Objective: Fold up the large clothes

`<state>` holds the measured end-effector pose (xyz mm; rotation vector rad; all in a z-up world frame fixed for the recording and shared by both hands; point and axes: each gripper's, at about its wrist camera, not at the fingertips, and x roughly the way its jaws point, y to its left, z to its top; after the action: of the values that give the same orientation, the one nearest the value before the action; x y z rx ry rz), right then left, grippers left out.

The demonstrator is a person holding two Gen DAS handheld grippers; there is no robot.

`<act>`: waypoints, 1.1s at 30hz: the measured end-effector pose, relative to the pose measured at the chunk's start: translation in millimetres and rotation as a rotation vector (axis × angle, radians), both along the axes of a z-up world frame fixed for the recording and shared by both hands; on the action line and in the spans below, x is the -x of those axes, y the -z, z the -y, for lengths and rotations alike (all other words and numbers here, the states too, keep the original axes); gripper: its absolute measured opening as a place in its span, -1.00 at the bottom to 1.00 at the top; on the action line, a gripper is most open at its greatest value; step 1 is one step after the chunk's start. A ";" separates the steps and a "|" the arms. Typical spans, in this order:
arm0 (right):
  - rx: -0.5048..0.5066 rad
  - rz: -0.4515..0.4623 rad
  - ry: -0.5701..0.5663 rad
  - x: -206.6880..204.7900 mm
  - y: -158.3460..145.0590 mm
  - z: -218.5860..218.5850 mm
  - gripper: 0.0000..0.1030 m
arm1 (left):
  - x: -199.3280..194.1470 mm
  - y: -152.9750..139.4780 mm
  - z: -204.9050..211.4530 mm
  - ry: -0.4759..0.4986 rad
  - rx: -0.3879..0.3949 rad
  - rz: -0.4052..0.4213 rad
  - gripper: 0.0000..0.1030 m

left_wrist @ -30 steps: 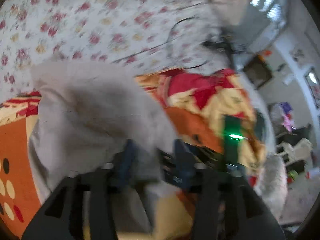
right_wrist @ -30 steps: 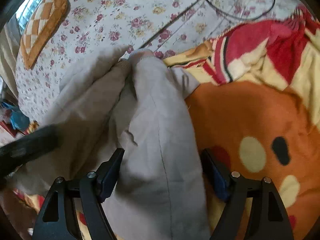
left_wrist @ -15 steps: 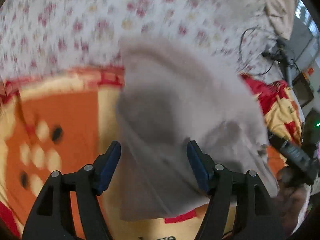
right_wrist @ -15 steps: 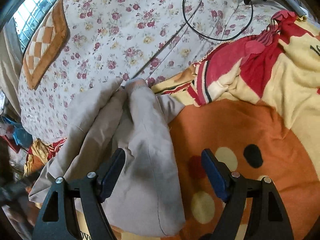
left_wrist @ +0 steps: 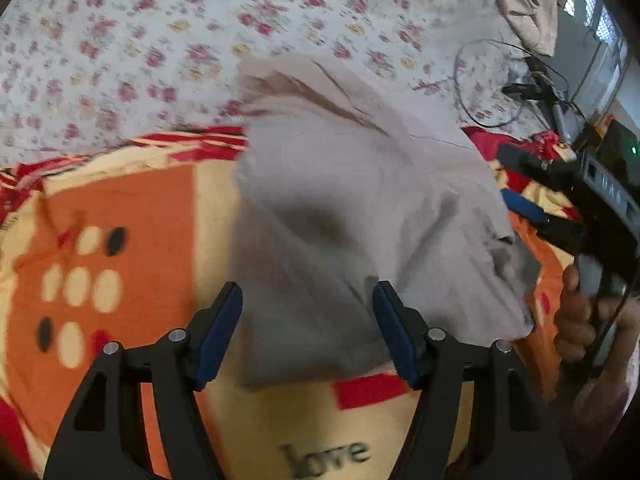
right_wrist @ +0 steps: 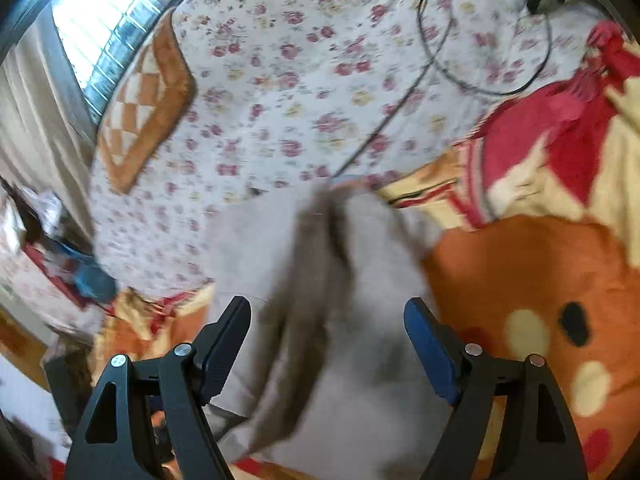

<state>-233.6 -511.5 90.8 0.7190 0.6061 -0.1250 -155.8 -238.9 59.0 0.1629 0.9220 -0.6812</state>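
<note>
Now that both hand-held grippers are spread wide with nothing between their pads, the beige garment (left_wrist: 352, 208) is seen lying released on the orange patterned blanket (left_wrist: 132, 216), its far end reaching onto the floral bedsheet (left_wrist: 160, 40). A second ago the cloth was pinched in the left hand-held gripper (left_wrist: 307, 334) and bunched up close before it; half a second ago it was already let go and spread ahead of the opened fingers, and it is found in much the same place now, just ahead of and between the blue pads. From the right hand-held gripper (right_wrist: 327, 352) the garment (right_wrist: 372, 280) is seen directly in front, doubled over along a dark lengthwise crease, with the orange blanket (right_wrist: 540, 272) off to its right; this view has been drawn back and tilted compared with a second ago, when the cloth filled the space between the fingers. In the left view the other hand-held gripper (left_wrist: 560, 200) is visible off to the right, just past the garment's edge, gripped by a bare hand (left_wrist: 576, 312). One fold is judged to be laid down; the bundle looks uneven at its right edge, so a fresh grasp and another fold are probably still needed.
</note>
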 end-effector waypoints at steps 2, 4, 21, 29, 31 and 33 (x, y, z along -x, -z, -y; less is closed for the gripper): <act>-0.045 0.021 -0.023 -10.2 -0.6 1.8 0.57 | -7.3 -4.7 -7.2 -0.041 -0.009 0.014 0.29; -0.059 -0.006 -0.038 -24.0 2.1 2.3 0.57 | -17.6 -6.3 -9.5 -0.072 -0.013 0.020 0.29; -0.041 -0.107 -0.187 -91.8 25.0 -14.0 0.34 | -105.7 18.3 44.7 -0.116 -0.044 -0.110 0.34; 0.112 -0.017 -0.169 -73.7 -6.4 -32.5 -0.77 | -83.9 -12.4 32.2 -0.057 0.013 -0.074 0.33; 0.142 0.001 -0.140 -55.2 -16.3 -23.3 -0.77 | -72.4 -17.7 28.2 -0.038 0.023 -0.036 0.43; 0.174 -0.023 -0.080 -41.3 -13.0 -6.9 -0.76 | -65.2 -4.4 31.8 -0.033 0.002 -0.047 0.58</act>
<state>-192.4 -504.5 103.8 0.5249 0.6371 -0.1112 -90.6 -270.7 63.4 0.1295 0.9673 -0.6577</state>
